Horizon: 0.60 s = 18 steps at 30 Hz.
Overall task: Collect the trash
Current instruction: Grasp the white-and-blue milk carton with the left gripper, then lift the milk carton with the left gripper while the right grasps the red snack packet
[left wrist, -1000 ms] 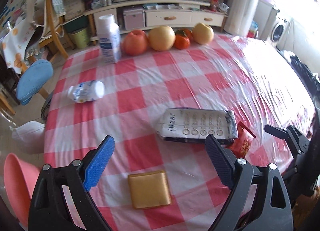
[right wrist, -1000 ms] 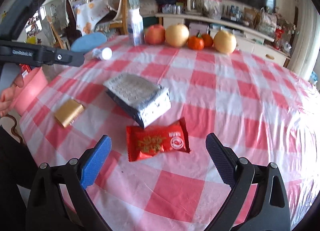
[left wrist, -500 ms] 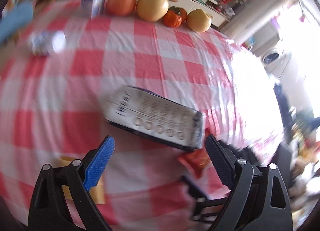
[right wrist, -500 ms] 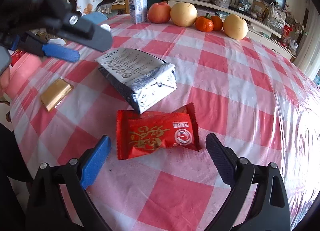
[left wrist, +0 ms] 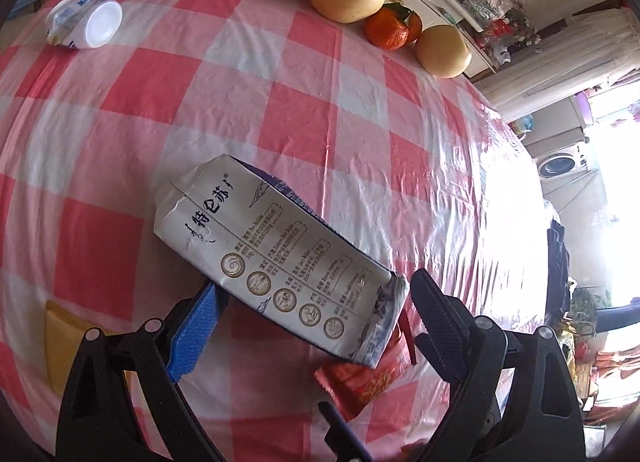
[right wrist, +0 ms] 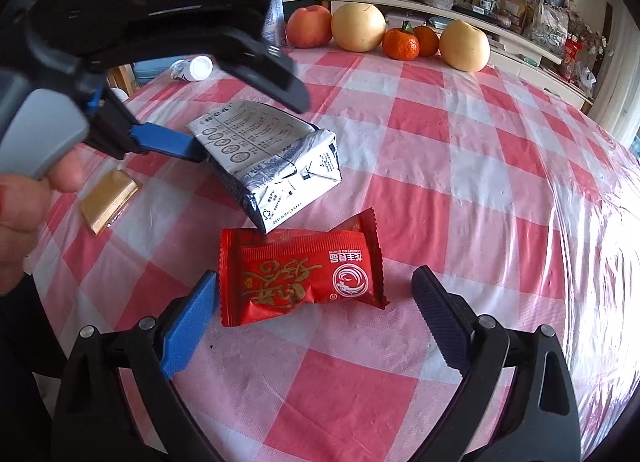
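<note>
Two pieces of trash lie close together on the checked table (right wrist: 460, 165), catalogued here relative to the milk carton (left wrist: 280, 258).

Item 1, milk carton: flat on its side, slightly dented, one folded end turned toward the red snack wrapper (right wrist: 300, 274). Likely empty, so light; the card walls should be stiff enough to pinch yet will crush if squeezed hard, and the coated skin looks slick. Best hold, by my judgement: across the narrow body near the folded end. The left tool (left wrist: 312, 302) stands wide open, straddling that end, blue finger on one side and black finger on the other; neither visibly presses the carton yet.

Item 2, red snack wrapper: just in front of the carton's folded end, its upper edge tucked slightly beneath it. Thin crinkly foil, nearly weightless, soft and slippery; take it across the puffed middle or by a crimped edge. The right tool (right wrist: 316, 294) is also wide, its fingers flanking the wrapper without gripping.

Item 3, gold packet (right wrist: 108, 199): well to the carton's left, flat.

Item 4, small white bottle (left wrist: 84, 23): beyond the carton, lying on its side.

Item 5, fruit row (right wrist: 388, 35): at the far table edge, not trash.
</note>
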### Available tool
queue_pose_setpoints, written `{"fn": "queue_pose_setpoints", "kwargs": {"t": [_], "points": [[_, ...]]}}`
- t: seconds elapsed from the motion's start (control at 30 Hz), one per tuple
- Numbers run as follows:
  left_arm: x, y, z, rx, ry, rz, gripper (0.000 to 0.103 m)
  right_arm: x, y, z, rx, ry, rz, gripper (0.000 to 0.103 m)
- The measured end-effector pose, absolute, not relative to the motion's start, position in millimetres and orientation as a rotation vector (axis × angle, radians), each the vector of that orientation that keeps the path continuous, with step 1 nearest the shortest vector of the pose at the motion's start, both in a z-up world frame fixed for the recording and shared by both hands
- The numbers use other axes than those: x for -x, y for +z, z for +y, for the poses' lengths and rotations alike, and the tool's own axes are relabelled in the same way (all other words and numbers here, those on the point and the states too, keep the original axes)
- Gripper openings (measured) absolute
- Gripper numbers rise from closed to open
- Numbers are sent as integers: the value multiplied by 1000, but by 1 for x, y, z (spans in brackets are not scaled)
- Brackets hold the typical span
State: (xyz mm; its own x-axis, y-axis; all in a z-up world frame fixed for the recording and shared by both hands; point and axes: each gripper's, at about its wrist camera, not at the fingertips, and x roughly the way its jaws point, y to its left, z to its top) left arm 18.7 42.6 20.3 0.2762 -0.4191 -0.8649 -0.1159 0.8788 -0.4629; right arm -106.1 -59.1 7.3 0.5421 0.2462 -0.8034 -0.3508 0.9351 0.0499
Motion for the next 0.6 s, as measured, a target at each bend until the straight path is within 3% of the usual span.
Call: {"fn": "queue_pose_setpoints", "kwargs": {"t": [0.6], "points": [[-43,14,0,18,-113,1230,90,106,7,-64,108,377,922,96]]}}
